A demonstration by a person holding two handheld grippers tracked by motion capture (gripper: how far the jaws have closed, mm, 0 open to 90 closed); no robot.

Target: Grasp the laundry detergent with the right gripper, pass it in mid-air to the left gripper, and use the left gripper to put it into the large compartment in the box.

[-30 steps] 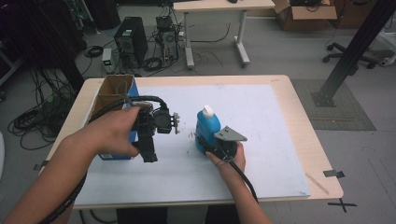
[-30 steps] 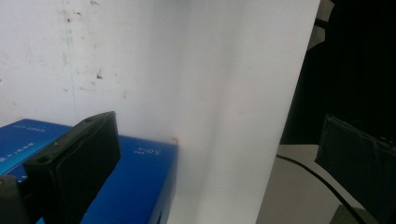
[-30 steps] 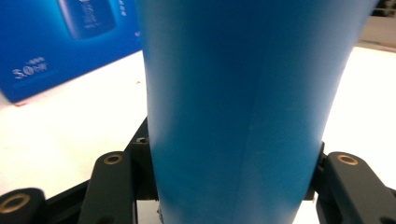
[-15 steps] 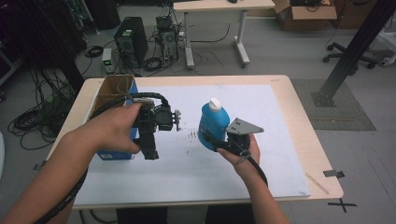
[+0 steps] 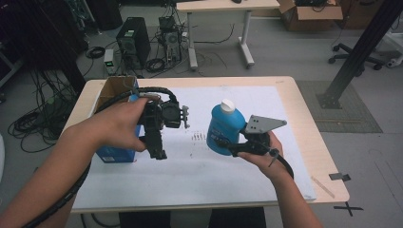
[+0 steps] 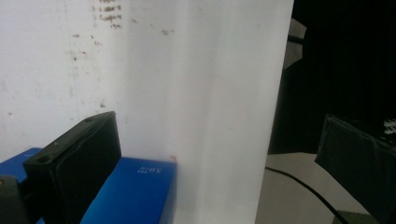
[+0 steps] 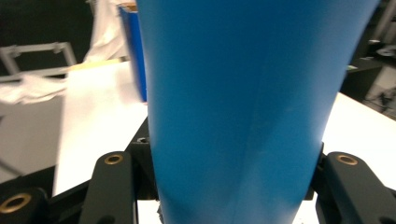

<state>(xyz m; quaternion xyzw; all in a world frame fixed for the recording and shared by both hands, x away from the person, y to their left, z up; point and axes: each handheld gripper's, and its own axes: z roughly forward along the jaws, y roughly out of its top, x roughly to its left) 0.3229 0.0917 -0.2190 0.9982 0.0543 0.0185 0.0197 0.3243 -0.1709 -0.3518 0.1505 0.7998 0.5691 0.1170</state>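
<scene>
- Progress (judged): blue bottle (image 5: pixel 225 129) w/ white cap (image 5: pixel 228 105) is grasped and clear of the desk (image 5: pixel 304 142); pick-up looks done; carrying it somewhere and setting it down is left; destination can't be told from the frames.
- Right tongs (image 5: pixel 227 146): clenched on the bottle's lower body; right gripper view has the blue wall (image 7: pixel 243 107) between both black jaws, pads pressed against it on either side; bottle upright, cap uppermost.
- Bottle position: high view puts it above the white sheet (image 5: pixel 214 175), right of desk centre, in front of the right hand (image 5: pixel 263 154); grey three-cornered plate (image 5: pixel 262 125) sits just behind it.
- Left tongs (image 5: pixel 157 149): point down toward the sheet, held by the left hand (image 5: pixel 121 126); left gripper view shows one jaw at lower left, the other at far right, wide gap, nothing between; released.
- Bottle vs. left tongs: apart, w/ bare sheet between; bottle lies to the right of the left gripper in the high view.
- Blue box (image 5: pixel 114 153): rests on the desk's left part, just beside the left tongs; its corner (image 6: pixel 135 186) appears under the left jaw; not gripped.
- Cardboard box (image 5: pixel 111 90): open, at the desk's far-left corner, behind the blue box; a possible drop point, approx. guess only.
</scene>
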